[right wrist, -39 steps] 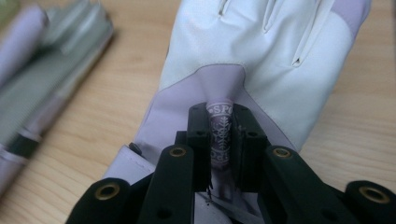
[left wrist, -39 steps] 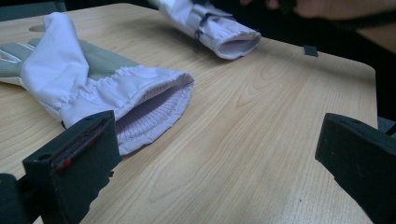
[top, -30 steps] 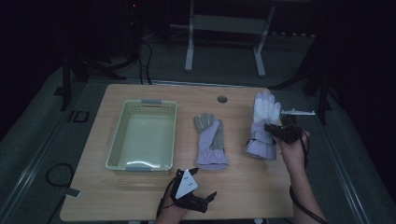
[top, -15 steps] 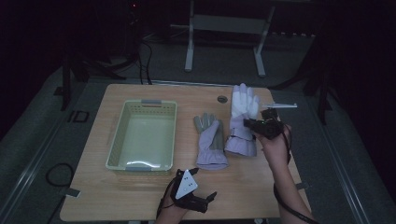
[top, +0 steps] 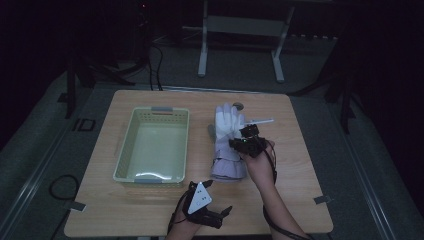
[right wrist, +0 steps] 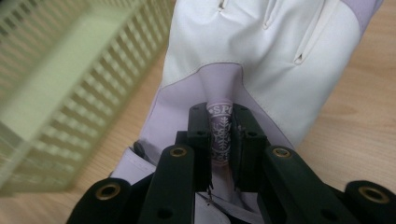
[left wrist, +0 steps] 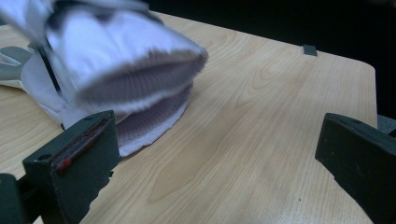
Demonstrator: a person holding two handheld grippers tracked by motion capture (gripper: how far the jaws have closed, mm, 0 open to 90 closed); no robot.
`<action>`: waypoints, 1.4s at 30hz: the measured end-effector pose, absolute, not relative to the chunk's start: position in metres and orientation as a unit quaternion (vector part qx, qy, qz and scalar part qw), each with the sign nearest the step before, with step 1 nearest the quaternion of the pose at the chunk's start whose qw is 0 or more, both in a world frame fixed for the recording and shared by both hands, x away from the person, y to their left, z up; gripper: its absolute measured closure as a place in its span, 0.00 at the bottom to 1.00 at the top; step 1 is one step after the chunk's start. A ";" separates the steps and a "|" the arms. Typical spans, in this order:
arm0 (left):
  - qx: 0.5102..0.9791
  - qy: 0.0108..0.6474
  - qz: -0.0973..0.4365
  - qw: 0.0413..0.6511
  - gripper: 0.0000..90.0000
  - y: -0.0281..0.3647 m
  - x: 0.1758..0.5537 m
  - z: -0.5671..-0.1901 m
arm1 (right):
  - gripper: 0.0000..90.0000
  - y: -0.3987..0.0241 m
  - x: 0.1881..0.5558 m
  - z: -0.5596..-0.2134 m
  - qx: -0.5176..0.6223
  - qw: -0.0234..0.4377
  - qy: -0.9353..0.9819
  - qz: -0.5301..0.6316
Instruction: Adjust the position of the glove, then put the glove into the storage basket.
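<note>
My right gripper [right wrist: 219,140] pinches the white-and-lilac fabric glove [right wrist: 261,60]; I should lower it squarely onto its mate [left wrist: 140,130]; left gripper [left wrist: 219,154] wide.

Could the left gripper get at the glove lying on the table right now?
Probably yes. The left gripper is open with bare table ahead, and the lying glove's cuff faces it. The glove held by the right gripper hangs just above it, though.

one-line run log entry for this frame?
right gripper: shut on held glove, above second glove | left gripper: open, idle at near edge | basket: empty
</note>
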State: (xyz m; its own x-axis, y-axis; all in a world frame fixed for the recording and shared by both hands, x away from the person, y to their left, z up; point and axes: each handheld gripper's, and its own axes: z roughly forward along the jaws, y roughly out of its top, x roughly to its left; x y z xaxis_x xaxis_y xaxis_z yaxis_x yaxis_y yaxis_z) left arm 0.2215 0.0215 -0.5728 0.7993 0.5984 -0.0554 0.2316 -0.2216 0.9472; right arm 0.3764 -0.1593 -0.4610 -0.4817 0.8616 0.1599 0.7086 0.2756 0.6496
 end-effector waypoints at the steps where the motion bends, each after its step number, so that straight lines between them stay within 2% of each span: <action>1: 0.765 0.271 0.163 0.561 0.00 0.022 0.222 -0.573 | 0.89 -0.158 0.378 -0.466 0.501 0.108 0.791 0.334; 6: 0.765 0.272 0.163 0.561 0.00 0.022 0.222 -0.573 | 0.88 -0.153 0.387 -0.489 0.511 0.089 0.795 0.314; 10: 0.765 0.272 0.163 0.561 0.00 0.022 0.222 -0.573 | 0.88 -0.153 0.390 -0.496 0.515 0.094 0.796 0.304; 19: 0.765 0.272 0.163 0.561 0.00 0.022 0.222 -0.573 | 0.88 -0.168 0.390 -0.496 0.516 0.101 0.794 0.303; 25: 0.765 0.272 0.161 0.560 0.00 0.022 0.222 -0.573 | 0.88 -0.193 0.389 -0.495 0.537 0.114 0.779 0.304; 28: 0.766 0.273 0.161 0.560 0.00 0.022 0.222 -0.573 | 0.85 -0.198 0.390 -0.496 0.538 0.111 0.777 0.307; 30: 0.765 0.273 0.161 0.560 0.00 0.022 0.222 -0.573 | 0.77 -0.199 0.390 -0.494 0.531 0.115 0.780 0.311; 31: 0.765 0.270 0.163 0.562 0.00 0.022 0.222 -0.573 | 0.70 -0.199 0.390 -0.493 0.526 0.119 0.782 0.313; 33: 0.764 0.269 0.164 0.563 0.00 0.022 0.221 -0.573 | 0.46 -0.201 0.389 -0.488 0.508 0.141 0.784 0.328; 35: 0.764 0.271 0.160 0.563 0.00 0.022 0.222 -0.573 | 0.34 -0.205 0.387 -0.484 0.498 0.157 0.780 0.345; 37: 0.762 0.276 0.154 0.565 0.00 0.023 0.224 -0.573 | 0.22 -0.211 0.386 -0.480 0.482 0.148 0.788 0.354; 41: 0.763 0.284 0.136 0.565 0.00 0.023 0.227 -0.573 | 0.15 -0.221 0.382 -0.474 0.459 0.130 0.799 0.367; 42: 0.766 0.284 0.134 0.561 0.00 0.023 0.228 -0.573 | 0.16 -0.223 0.380 -0.474 0.455 0.130 0.799 0.371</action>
